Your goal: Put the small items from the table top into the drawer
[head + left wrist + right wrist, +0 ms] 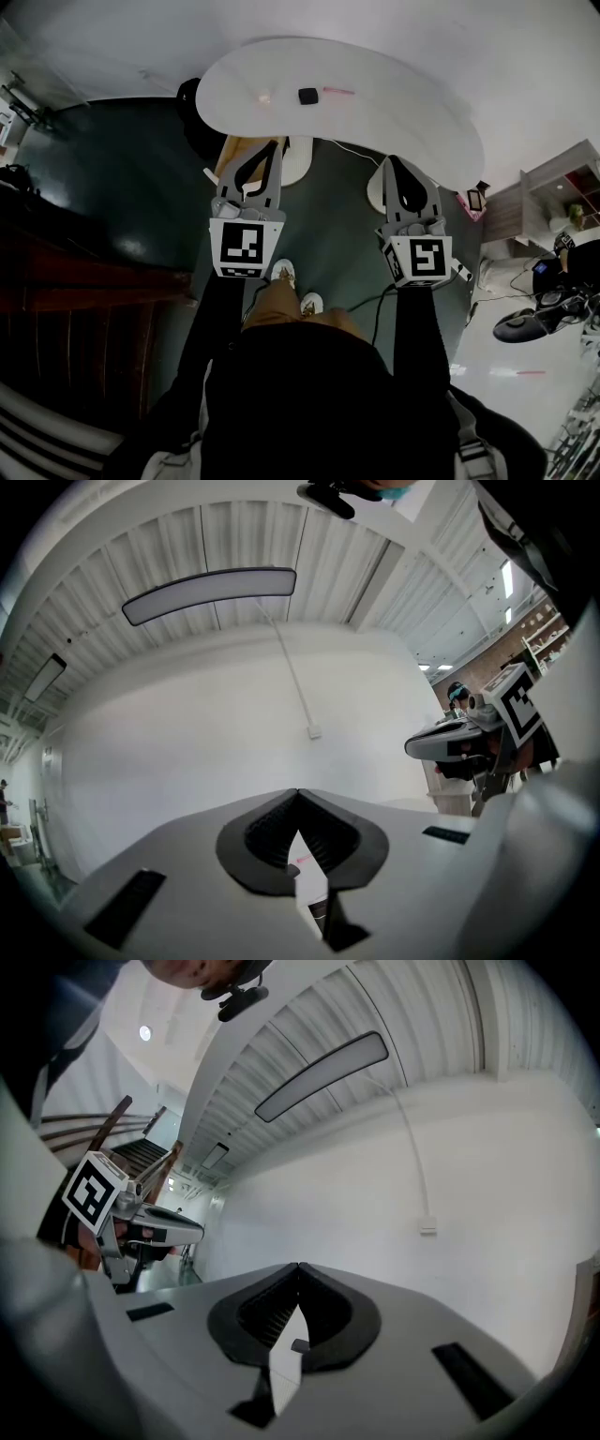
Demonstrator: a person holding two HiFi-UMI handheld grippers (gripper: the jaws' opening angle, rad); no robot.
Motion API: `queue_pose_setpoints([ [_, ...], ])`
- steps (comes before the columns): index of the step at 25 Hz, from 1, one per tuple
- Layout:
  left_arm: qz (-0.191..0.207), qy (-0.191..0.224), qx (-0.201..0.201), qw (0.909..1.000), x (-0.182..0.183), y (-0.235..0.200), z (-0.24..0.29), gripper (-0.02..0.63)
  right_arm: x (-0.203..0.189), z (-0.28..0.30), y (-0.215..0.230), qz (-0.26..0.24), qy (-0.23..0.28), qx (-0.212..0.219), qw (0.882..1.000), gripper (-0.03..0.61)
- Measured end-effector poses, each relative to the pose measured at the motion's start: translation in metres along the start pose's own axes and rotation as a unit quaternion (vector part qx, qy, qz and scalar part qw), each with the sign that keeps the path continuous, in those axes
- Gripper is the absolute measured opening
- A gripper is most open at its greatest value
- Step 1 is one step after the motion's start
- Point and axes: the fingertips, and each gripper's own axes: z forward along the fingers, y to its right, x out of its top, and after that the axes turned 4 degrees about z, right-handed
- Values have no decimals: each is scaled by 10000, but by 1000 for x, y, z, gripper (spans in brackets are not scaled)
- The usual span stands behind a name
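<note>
The left gripper and right gripper, both closed and empty, hover near the counter, which bears a black item.

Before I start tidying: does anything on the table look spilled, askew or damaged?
Nothing stands out. On the white table lie a small black item, a thin pink stick and a small pale item, apart, nothing spilled.

All three views are bent by strong fisheye distortion and ringed with black corners. The white surface is brightly lit, almost washed out, while the dark floor is left dim, with pale glare at its left. The wall is evenly lit, without hard shadows.
</note>
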Motion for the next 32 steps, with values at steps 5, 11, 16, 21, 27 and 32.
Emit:
queue_pose_setpoints([
  [5, -123, 6, 46, 9999, -6, -14, 18, 14, -5, 21, 6, 137, -62, 52, 9999, 28],
  [11, -150, 66, 168, 9997, -22, -45, 56, 14, -13, 67, 11, 85, -106, 114, 9998, 26],
  [16, -146, -7, 130, 9998, -40, -79, 99, 14, -17, 125, 17, 8, -129, 155, 9998, 26],
  [21, -160, -66, 105, 9998, -58, -116, 142, 14, -21, 186, 24, 58, -142, 155, 9998, 28],
  [27, -177, -162, -37, 9997, -82, -151, 182, 14, -26, 246, 24, -42, -171, 153, 9997, 26],
  [32, -171, -231, -207, 9994, -102, -163, 211, 14, -37, 274, 27, -6, -232, 60, 9997, 26],
])
